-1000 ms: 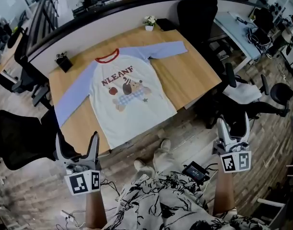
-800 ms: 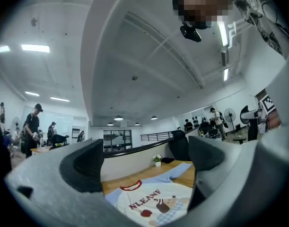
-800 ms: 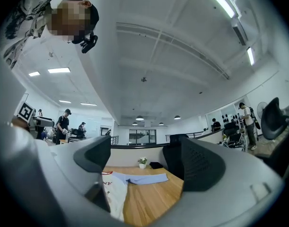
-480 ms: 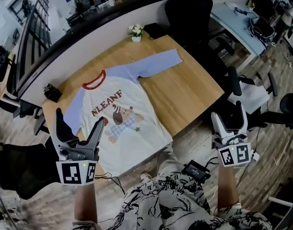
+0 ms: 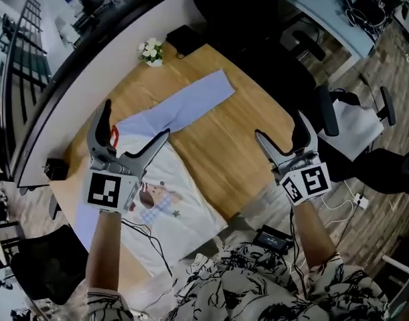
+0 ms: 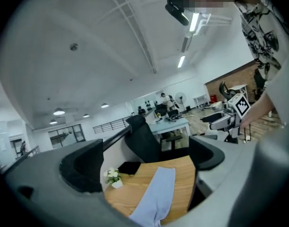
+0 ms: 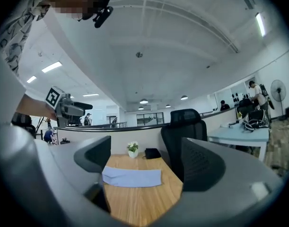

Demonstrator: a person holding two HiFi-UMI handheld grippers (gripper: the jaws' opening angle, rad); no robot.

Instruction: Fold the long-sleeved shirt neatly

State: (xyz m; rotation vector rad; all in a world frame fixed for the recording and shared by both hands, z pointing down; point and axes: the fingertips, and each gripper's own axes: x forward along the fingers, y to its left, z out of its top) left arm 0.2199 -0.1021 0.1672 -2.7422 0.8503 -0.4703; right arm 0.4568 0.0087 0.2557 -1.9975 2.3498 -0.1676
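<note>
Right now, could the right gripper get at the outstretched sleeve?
Probably yes. The right gripper is open and empty, and the sleeve lies flat on the table ahead of its jaws, with only bare wood between. The plant stands beyond the sleeve, out of the way.

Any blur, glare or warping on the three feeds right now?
Head view: sharp, evenly lit, edges bowed, shirt clear. Left gripper view: heavy fisheye, jaws soft, ceiling lights bright. Right gripper view: same warping, sleeve clear.
</note>
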